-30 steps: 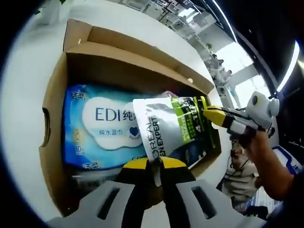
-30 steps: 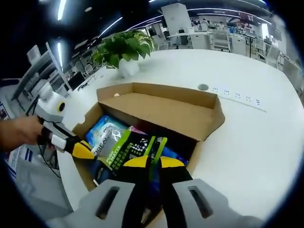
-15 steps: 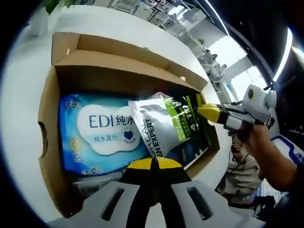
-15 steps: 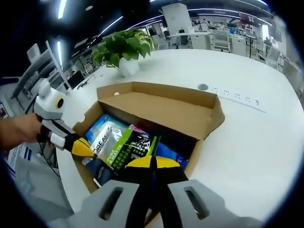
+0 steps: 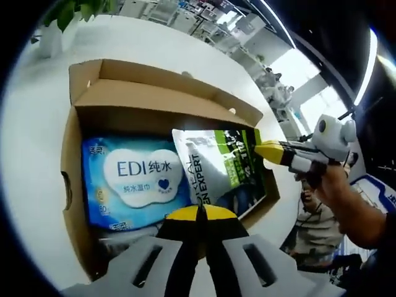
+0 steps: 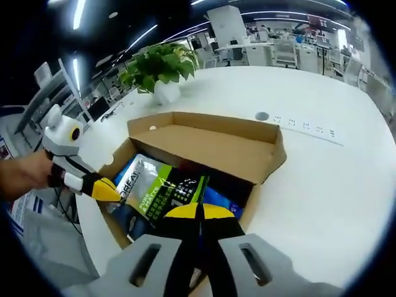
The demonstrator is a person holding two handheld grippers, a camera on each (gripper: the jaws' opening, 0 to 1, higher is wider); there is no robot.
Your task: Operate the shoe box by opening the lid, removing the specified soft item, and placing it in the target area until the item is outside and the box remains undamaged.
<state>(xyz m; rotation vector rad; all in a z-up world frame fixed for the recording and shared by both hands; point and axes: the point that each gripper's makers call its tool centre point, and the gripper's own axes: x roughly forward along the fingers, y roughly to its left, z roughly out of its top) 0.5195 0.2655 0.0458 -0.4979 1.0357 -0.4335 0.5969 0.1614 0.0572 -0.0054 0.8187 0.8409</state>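
Cardboard shoe box (image 5: 74, 179) sits open on white surface (image 6: 322, 179). Silver-and-green soft pouch (image 5: 216, 164) held above blue wet-wipes pack (image 5: 133, 179): left hand-held gripper (image 5: 199, 213) clamps one edge, right hand-held gripper (image 6: 199, 213) clamps the opposite edge.

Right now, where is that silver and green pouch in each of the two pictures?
Left gripper view: the silver and green pouch sits mid-picture, right of the blue wipes pack.
Right gripper view: the pouch sits low and left of centre, above that view's own claw.
Shared landmark: the cardboard box.
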